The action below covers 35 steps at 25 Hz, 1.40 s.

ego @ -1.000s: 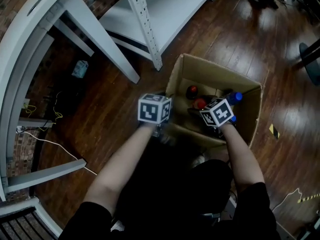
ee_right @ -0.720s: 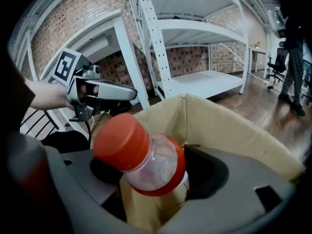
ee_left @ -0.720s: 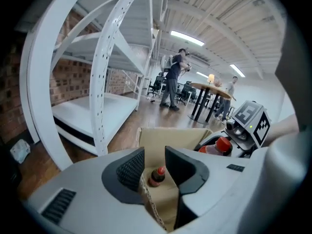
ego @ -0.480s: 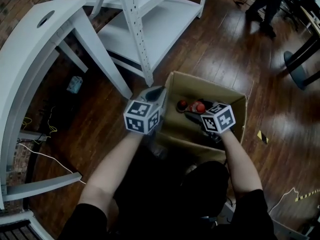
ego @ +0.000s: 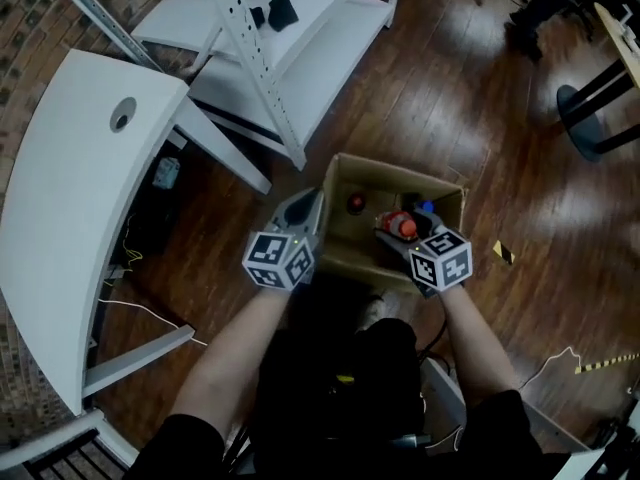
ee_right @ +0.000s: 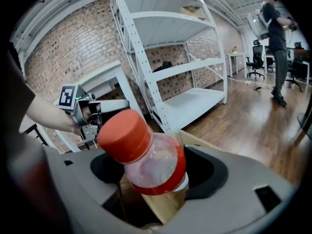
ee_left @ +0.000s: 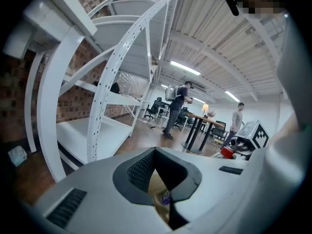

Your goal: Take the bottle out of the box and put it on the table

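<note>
A clear bottle [ee_right: 148, 156] with a red cap [ego: 402, 225] and a red band stands between the jaws of my right gripper [ego: 404, 232] [ee_right: 157, 182], which is shut on it. I hold it above the open cardboard box [ego: 347, 256] on the floor. Two more bottles stay inside the box, one red-capped [ego: 355, 204] and one blue-capped [ego: 426, 208]. My left gripper [ego: 302, 208] [ee_left: 157, 154] hovers over the box's left wall; its jaws have just been closing and are shut with nothing between them. The white table [ego: 70, 198] is at the left.
White metal shelving [ego: 300, 48] stands beyond the box, with black items [ego: 283, 10] on a shelf. A cable [ego: 150, 313] and a small packet [ego: 166, 173] lie under the table. People [ee_left: 178, 106] and desks are far off. Dark wooden floor surrounds the box.
Both grippers have risen. The right one has lifted the red-capped bottle up out of the box. The left gripper's jaws have closed empty.
</note>
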Tool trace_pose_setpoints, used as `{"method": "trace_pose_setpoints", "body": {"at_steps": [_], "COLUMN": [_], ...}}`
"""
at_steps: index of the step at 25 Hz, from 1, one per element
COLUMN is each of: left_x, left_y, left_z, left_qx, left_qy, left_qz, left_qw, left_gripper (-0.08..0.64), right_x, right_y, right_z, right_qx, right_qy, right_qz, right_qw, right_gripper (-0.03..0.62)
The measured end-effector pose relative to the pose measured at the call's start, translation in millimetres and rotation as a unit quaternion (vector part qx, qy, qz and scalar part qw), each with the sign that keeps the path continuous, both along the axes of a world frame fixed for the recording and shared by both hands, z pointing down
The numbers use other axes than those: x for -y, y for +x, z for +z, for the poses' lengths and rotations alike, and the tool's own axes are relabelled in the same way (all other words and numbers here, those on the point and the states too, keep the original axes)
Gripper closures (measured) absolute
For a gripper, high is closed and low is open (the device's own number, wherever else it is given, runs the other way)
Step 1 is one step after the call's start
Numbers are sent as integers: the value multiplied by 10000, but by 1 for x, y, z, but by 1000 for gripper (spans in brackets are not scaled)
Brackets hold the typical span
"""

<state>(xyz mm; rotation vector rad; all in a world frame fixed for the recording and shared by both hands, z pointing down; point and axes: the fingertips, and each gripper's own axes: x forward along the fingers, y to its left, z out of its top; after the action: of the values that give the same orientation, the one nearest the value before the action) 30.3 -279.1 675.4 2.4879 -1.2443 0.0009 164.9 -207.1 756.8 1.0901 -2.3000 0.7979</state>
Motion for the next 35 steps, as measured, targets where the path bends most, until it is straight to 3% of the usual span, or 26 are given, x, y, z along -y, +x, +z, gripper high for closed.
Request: {"method": "trace_pose_setpoints", "body": {"at_steps": [3, 8, 17, 22, 28, 35], "left_x": [-13, -36, -99, -87, -95, -128], "left_y": [2, 0, -54, -86, -128, -214], "left_z": [-52, -160, -352, -442, -513, -536], "left_qx": [202, 111, 318, 209, 252, 474], "left_qy": [-20, 7, 609, 1138, 1692, 1937], "left_qz": [83, 192, -42, -409, -887, -1834], "left_qw": [9998, 9998, 9976, 9924, 9813, 9626], "left_gripper": [558, 558, 558, 558, 558, 558], "right_x": [-14, -45, -85, -67, -45, -27], "right_y": [3, 8, -12, -54, -107, -185], "right_z": [-55, -155, -330, -401, -469, -498], "right_qx": [75, -226, -129, -153, -21, 309], "right_qy": [-61, 29, 399, 807, 1302, 1553], "right_qz": [128, -8, 129, -444, -1054, -1772], "right_qw": [9999, 9997, 9990, 9956, 9859, 9714], "right_gripper": [239, 239, 239, 238, 238, 238]}}
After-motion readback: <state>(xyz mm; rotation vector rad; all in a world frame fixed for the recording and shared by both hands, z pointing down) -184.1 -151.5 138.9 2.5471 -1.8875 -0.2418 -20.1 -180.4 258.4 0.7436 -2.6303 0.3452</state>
